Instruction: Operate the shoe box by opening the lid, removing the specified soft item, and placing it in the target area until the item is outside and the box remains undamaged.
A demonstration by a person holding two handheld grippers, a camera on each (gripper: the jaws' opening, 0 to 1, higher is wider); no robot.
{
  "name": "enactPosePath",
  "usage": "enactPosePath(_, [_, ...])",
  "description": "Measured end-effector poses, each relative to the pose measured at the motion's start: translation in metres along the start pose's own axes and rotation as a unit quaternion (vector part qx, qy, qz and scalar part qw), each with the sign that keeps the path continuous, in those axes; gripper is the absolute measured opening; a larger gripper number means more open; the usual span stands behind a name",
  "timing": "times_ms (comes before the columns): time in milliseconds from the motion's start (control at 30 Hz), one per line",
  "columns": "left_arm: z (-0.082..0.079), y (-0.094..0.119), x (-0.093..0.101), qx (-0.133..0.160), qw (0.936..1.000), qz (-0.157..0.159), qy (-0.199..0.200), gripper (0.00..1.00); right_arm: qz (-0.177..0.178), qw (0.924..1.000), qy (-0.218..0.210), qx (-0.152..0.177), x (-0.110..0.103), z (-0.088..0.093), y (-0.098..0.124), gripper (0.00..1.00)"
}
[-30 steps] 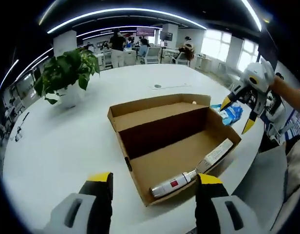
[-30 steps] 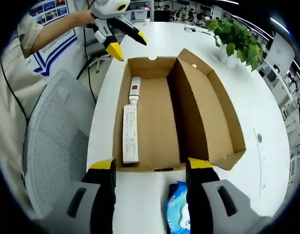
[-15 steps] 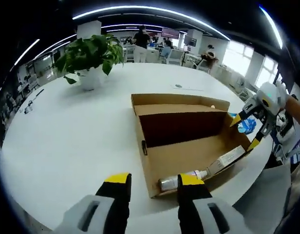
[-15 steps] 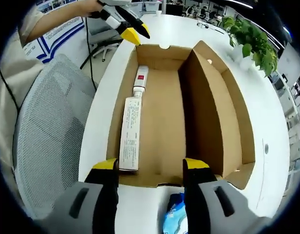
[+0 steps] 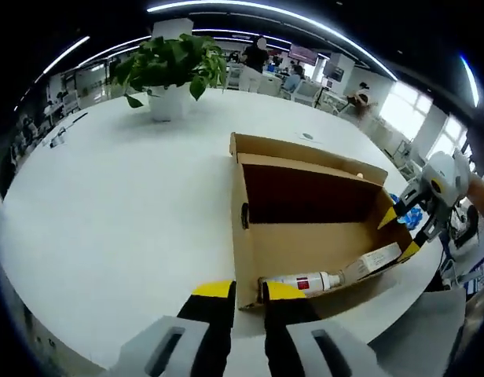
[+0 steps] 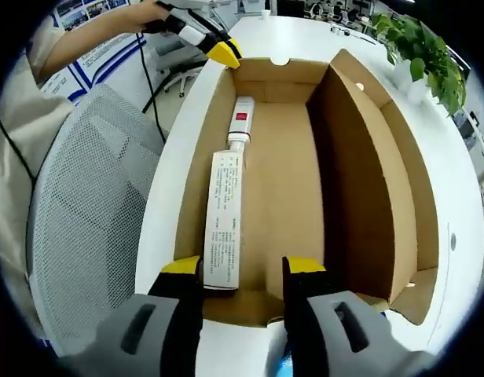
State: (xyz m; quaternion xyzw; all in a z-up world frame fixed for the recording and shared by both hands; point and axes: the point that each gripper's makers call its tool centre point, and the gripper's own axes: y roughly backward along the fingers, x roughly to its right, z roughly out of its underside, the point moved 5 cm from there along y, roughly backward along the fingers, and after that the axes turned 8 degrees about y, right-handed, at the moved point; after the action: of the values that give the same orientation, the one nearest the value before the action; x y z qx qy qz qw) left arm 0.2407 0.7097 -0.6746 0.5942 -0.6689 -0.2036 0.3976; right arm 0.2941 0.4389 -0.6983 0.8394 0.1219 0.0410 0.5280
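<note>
Removal looks done, judging by the blue soft pack (image 5: 410, 216) lying on the table just outside the open shoe box (image 6: 297, 169), so the left gripper (image 5: 247, 290) and right gripper (image 6: 243, 267), jaws slightly apart at opposite end walls, need only retreat.

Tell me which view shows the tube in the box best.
The right gripper view: the tube lies lengthwise along the box floor, its label and cap facing the camera. In the left gripper view the tube sits low behind the box's near wall, partly blocked by the left tongs.
</note>
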Motion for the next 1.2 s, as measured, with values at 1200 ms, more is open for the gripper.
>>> enactPosePath(1200, [0.000,-0.002,0.005,0.000,0.9999,-0.012,0.003,0.06,0.024,0.9978,-0.059,0.019,-0.001,-0.003,0.008,0.16])
